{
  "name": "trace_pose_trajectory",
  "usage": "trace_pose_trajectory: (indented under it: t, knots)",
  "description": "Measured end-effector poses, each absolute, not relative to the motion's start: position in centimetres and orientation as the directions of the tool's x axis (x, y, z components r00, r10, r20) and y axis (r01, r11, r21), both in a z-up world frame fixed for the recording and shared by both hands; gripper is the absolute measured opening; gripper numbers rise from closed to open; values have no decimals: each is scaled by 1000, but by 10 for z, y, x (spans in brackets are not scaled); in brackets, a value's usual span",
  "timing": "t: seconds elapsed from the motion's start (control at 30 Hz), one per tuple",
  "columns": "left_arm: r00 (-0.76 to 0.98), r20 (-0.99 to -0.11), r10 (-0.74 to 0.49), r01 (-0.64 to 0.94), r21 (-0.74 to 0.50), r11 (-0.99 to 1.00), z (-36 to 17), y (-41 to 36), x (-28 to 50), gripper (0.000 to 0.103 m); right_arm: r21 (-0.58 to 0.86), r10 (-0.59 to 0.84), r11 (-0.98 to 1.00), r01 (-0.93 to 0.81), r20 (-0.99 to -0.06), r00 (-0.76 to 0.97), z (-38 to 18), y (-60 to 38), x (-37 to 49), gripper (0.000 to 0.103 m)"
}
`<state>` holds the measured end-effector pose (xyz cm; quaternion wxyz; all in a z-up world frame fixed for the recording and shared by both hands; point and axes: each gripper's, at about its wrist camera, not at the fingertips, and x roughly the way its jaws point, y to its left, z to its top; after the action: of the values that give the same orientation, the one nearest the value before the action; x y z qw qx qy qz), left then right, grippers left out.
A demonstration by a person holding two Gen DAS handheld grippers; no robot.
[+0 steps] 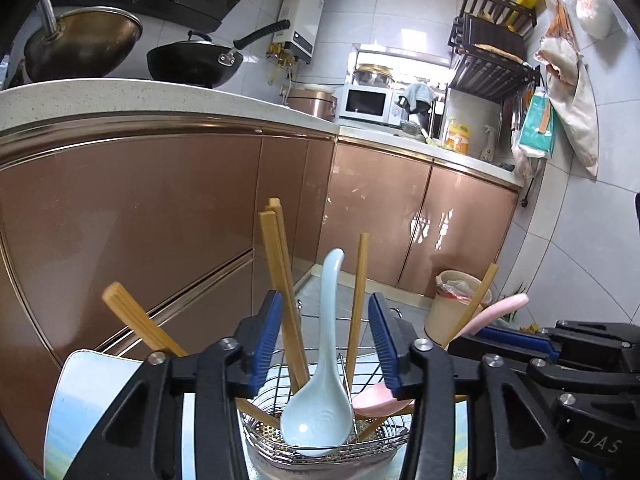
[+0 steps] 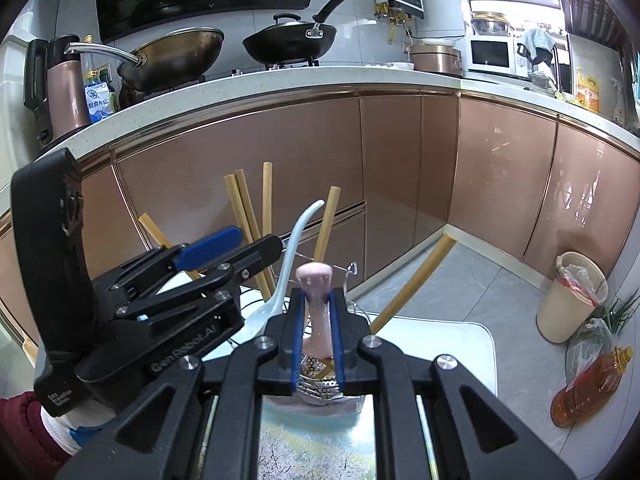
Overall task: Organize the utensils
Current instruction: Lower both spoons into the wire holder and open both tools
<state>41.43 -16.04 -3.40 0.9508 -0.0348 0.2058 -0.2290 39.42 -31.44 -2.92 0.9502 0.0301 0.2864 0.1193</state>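
A metal wire utensil basket [image 1: 372, 438] stands on a small table [image 1: 80, 392]. In it lean a light blue ceramic spoon [image 1: 320, 396], several wooden chopsticks [image 1: 280, 280] and a pink spoon [image 1: 500, 310]. My left gripper [image 1: 325, 344] is open, its blue pads either side of the blue spoon without touching it. My right gripper [image 2: 318, 320] is shut on the pink spoon's handle [image 2: 316, 300], over the basket [image 2: 320, 384]. The left gripper [image 2: 224, 248] shows at the left of the right wrist view, next to the blue spoon [image 2: 288, 264].
Copper-coloured cabinets [image 1: 140, 208] run behind the table under a white counter with woks [image 1: 192, 60]. A beige bin [image 2: 572, 296] and an oil bottle [image 2: 588, 388] stand on the floor at the right. One chopstick [image 2: 412, 284] leans far out to the right.
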Motion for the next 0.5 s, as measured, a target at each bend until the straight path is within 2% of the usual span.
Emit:
trace_pose_trajectory:
  t: [0.23, 0.5]
  knots:
    - [822, -359, -443, 412, -161, 897, -24, -146, 406, 48, 144, 247, 969, -200, -534, 808, -28, -316, 390, 13]
    - [835, -343, -430, 401, -154, 903, -11, -130, 387, 57, 151, 252, 967, -203, -509, 823, -16, -316, 377, 18]
